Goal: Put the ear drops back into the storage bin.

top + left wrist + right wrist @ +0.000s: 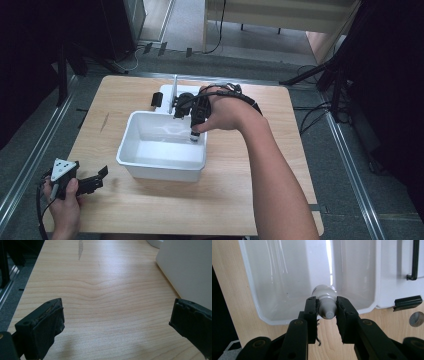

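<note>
White plastic is dominating the middle of the pale wooden table (240, 200), where a rectangular tub (150, 167) is sitting with water in it. At the tub's three o'clock rim, seen from the high view, the right gripper (195, 134) is pointing down into the basin, the person's right hand (225, 114) wrapped around its body and the forearm running off toward five o'clock. In the right gripper view the two black jaws are clamping a small white bottle (326, 302) by its neck, the nozzle tip facing the camera and the rounded body hanging over the water inside the tub (254, 300). The pads are pressing on both sides of the bottle.

At the tub's twelve o'clock side a white lid (397, 270) is lying flat on the table, carrying a black latch (408, 302) and a thin black handle (415, 262). A small grey round cap (417, 318) is resting on the wood just beside the latch.

Far off at eight o'clock on the table, the left gripper (97, 179) is lying low near the edge in the person's left hand (65, 202), its grey three-cornered plate facing up. In the left gripper view its jaws are standing wide apart over bare wood, gripping nothing, with the tub's outer wall (190, 267) rising at two o'clock.
</note>
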A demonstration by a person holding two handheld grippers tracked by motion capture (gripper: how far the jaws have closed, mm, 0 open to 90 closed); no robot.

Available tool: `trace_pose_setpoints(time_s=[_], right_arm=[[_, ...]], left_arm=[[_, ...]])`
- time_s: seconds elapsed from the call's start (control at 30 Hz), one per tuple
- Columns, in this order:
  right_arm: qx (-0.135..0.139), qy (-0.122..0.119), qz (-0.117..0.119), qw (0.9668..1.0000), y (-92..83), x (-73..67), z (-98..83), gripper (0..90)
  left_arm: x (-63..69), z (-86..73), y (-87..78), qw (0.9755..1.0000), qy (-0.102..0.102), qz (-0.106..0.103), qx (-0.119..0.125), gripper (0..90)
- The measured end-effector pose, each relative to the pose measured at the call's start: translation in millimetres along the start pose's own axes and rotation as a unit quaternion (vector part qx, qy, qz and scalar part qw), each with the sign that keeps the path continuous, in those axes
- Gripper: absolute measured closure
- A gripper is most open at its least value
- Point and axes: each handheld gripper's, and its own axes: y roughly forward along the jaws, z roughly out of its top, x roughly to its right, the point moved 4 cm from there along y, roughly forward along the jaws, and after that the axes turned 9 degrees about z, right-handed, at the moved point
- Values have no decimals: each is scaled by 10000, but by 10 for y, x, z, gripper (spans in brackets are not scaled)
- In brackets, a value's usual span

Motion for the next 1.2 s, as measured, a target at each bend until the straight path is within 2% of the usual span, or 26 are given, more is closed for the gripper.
trace_pose_setpoints(time_s=[0.37, 0.83, 1.2], right_arm=[[-141, 39, 69, 9999, 214, 49, -89, 718], [-173, 92, 178, 9996, 442, 81, -117, 717], [-215, 11, 239, 9995, 648, 104, -119, 716]], left_arm=[[-1, 0, 2, 10000, 37, -18, -8, 0], [2, 2, 4, 10000, 4, -23, 12, 0], [2, 0, 3, 10000, 27, -31, 3, 0]])
